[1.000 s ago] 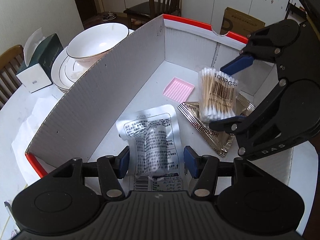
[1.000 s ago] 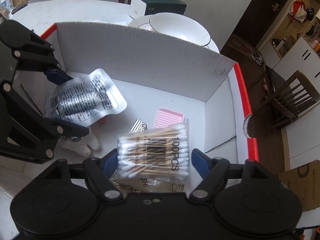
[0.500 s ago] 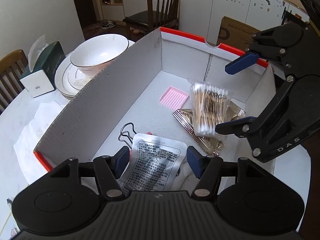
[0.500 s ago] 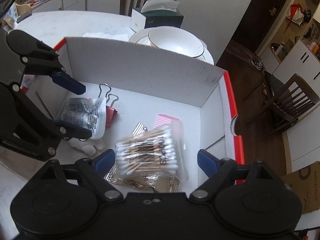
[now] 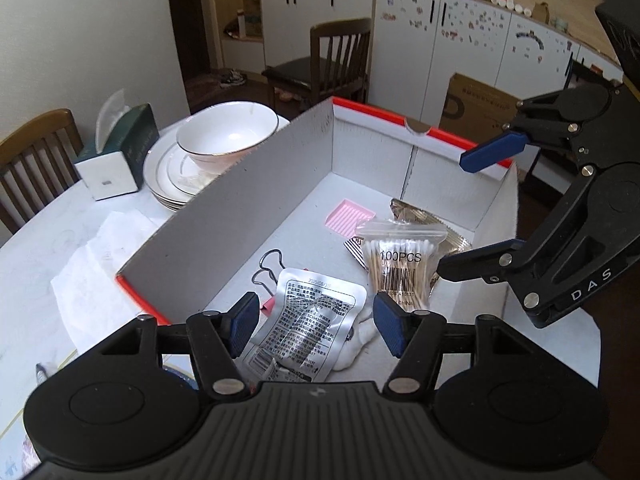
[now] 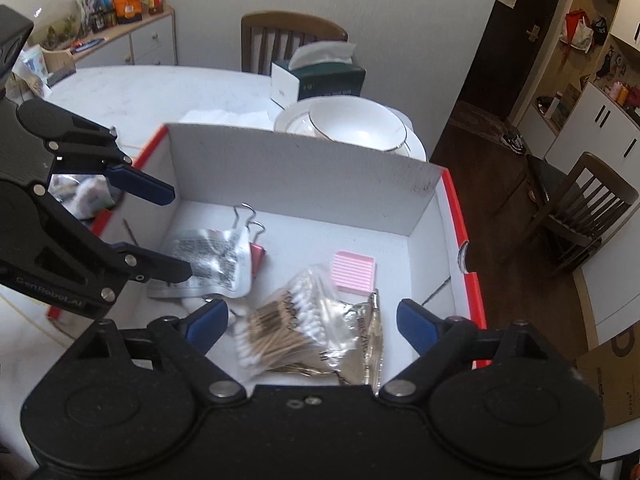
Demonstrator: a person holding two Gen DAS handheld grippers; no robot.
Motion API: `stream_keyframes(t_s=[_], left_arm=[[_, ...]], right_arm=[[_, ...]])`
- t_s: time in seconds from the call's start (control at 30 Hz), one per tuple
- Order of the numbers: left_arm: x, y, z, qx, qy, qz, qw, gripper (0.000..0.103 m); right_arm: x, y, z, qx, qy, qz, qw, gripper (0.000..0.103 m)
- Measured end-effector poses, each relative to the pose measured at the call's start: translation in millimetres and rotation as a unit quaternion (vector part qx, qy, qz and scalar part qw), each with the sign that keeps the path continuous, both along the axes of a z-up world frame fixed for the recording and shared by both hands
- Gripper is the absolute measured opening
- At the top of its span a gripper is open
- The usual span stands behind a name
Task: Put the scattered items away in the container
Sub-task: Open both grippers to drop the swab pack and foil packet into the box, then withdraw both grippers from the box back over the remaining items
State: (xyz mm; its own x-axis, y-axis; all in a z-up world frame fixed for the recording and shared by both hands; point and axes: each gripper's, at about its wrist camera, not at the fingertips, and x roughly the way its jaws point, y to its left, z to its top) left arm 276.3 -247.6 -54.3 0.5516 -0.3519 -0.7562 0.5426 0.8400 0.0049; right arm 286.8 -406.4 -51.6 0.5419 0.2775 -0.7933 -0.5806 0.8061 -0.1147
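Box (image 5: 256, 216) on the table holds everything: nearest, a silver packet (image 5: 308, 320), then the cotton swab bag (image 5: 396, 268), a pink pad (image 5: 351, 221) farthest. Left gripper (image 5: 312, 328) and right gripper (image 6: 312, 322) both hang wide open, holding nothing.

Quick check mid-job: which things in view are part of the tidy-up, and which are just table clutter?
Job items:
box
cotton swab bag
foil pouch
pink pad
binder clip
gold packet

Just lying about:
bowl
plates
tissue box
paper napkin
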Motion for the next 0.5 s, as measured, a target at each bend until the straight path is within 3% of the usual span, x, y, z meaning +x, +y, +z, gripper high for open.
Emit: stream_keyframes(t_s=[0.5], left_arm=[[-49,34,26,-0.041,-0.047,0.011,0.9980,0.062]], right_arm=[[-47,19,27,0.036,-0.014,-0.036,0.999,0.097]])
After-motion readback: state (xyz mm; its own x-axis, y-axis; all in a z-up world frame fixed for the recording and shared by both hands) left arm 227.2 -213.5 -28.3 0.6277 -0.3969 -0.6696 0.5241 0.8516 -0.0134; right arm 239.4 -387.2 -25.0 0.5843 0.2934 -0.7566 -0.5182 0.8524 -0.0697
